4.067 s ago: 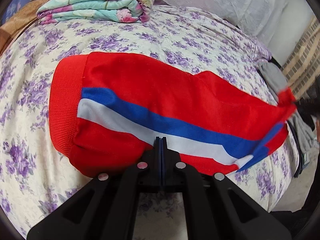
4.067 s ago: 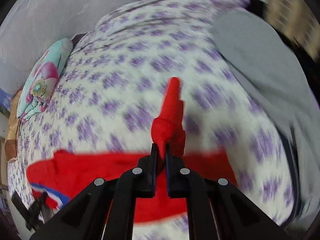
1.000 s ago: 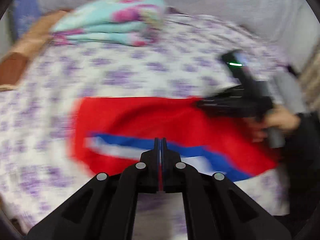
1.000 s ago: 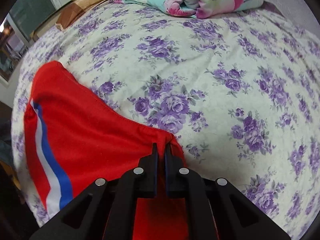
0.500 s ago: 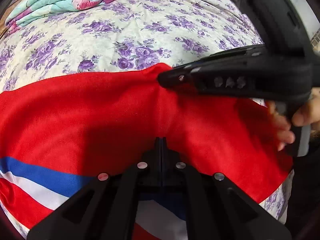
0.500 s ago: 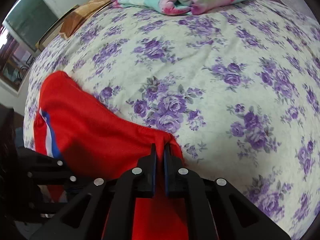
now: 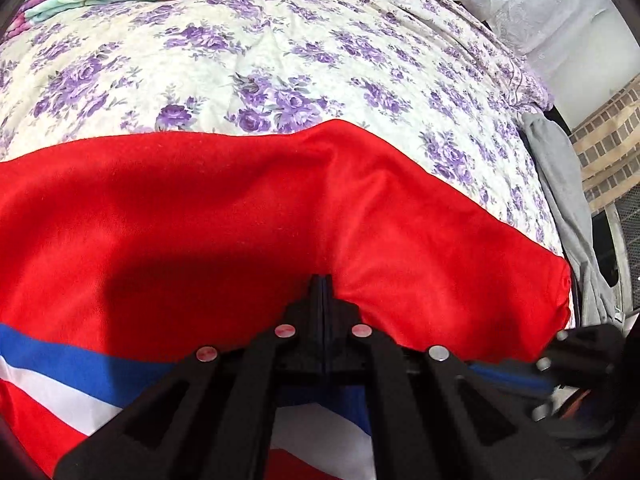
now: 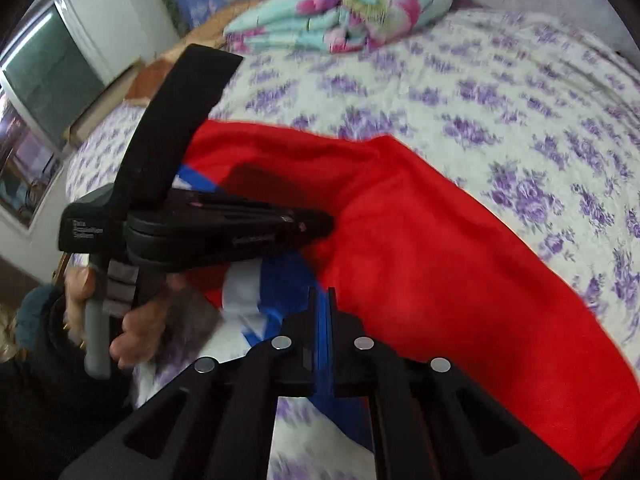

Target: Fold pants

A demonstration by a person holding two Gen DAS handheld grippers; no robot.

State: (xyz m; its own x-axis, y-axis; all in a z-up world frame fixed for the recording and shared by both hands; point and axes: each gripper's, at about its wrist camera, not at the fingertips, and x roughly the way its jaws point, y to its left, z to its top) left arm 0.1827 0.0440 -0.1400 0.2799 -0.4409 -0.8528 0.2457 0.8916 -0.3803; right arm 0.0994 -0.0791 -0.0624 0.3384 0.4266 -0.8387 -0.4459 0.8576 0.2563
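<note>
Left gripper (image 7: 322, 280) is seen clamped shut, its two fingers pressed together on a pinch of red cloth from the pants (image 7: 240, 208); creases in the cloth are drawn up towards the fingertips. From the right wrist view it is shown lying nearly level over the garment, gripped at its handle by a hand (image 8: 132, 320) in a dark sleeve (image 8: 36, 320).

The right gripper (image 8: 322, 296) is pointed down at the near edge of the pants, and its jaws are closing. A bright blue strip, taken to be the blue side stripe of the garment, is seen between the fingers; this view is blurred, so the hold is read with less certainty than on the left.

The pants are spread across the near part of a bed, on a cream bedsheet (image 7: 280, 60) printed with purple flowers. They are red, with a blue and a white stripe running along the side nearest the cameras. The far edge is raised into a low peak, and a shadow is cast over the red cloth beside the left gripper.

A folded quilt (image 8: 340, 12) in turquoise and pink is placed at the far end of the bed, well apart from the pants. A grey garment (image 7: 560, 184) is draped over the right-hand edge of the bed. A window (image 8: 52, 72) is visible on the wall at the left in the right wrist view.
</note>
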